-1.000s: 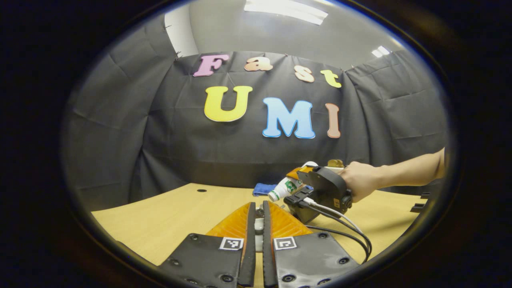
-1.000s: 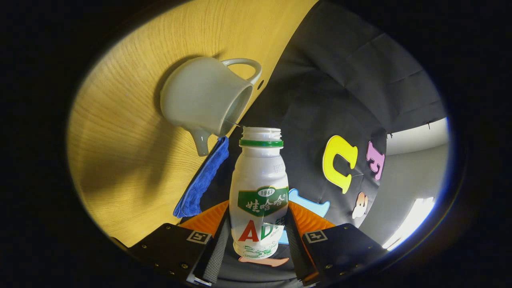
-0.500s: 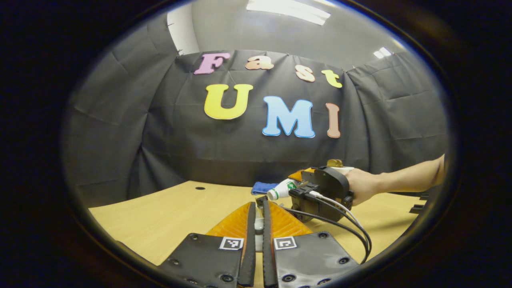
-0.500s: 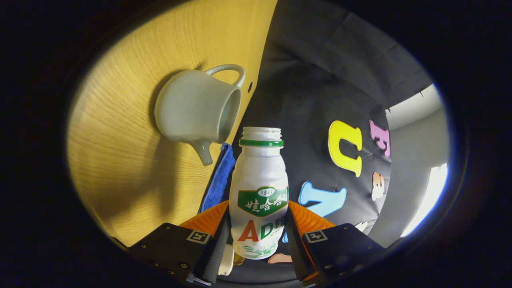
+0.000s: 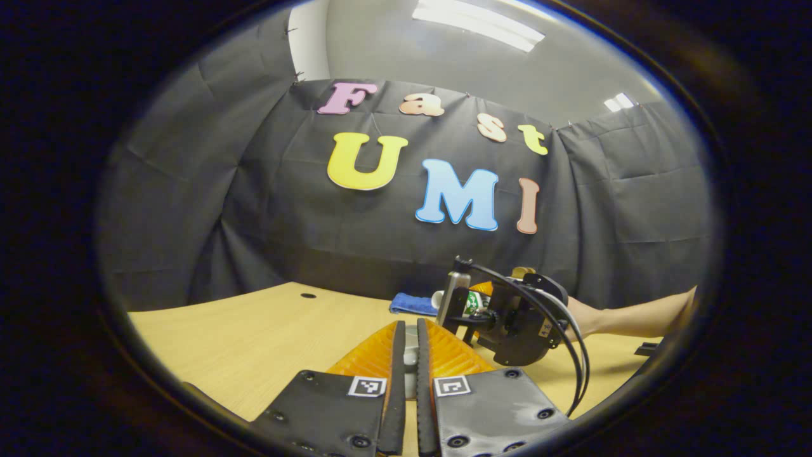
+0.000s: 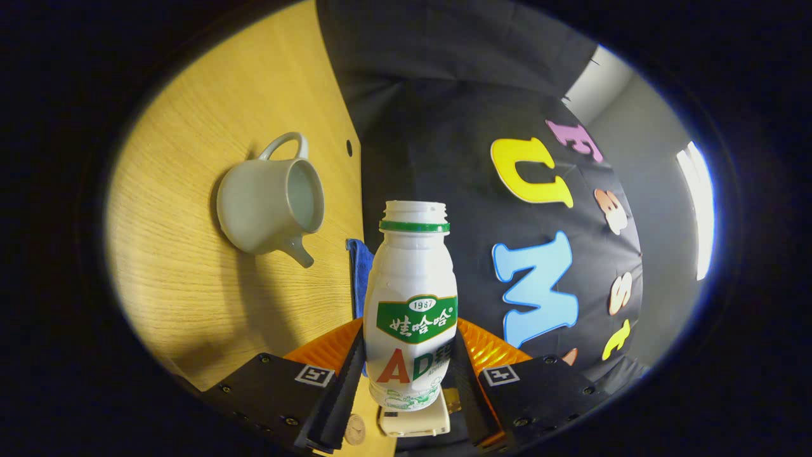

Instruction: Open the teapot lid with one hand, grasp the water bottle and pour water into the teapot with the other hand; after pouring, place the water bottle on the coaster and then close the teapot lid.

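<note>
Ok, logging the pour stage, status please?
Right tool shut on water bottle, uncapped. Left tool shut on small pale piece, likely the lid. Teapot open on table. Nothing in the way.

The right claw [image 5: 472, 304] hides most of the water bottle [image 5: 471, 302], perhaps its base too.

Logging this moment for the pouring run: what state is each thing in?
water bottle: uncapped, gripped at its lower body.
teapot: lid off, mouth open, standing on the table.
right gripper: shut on the water bottle.
left gripper: shut on a small pale piece.
blue cloth: lying flat.
</note>
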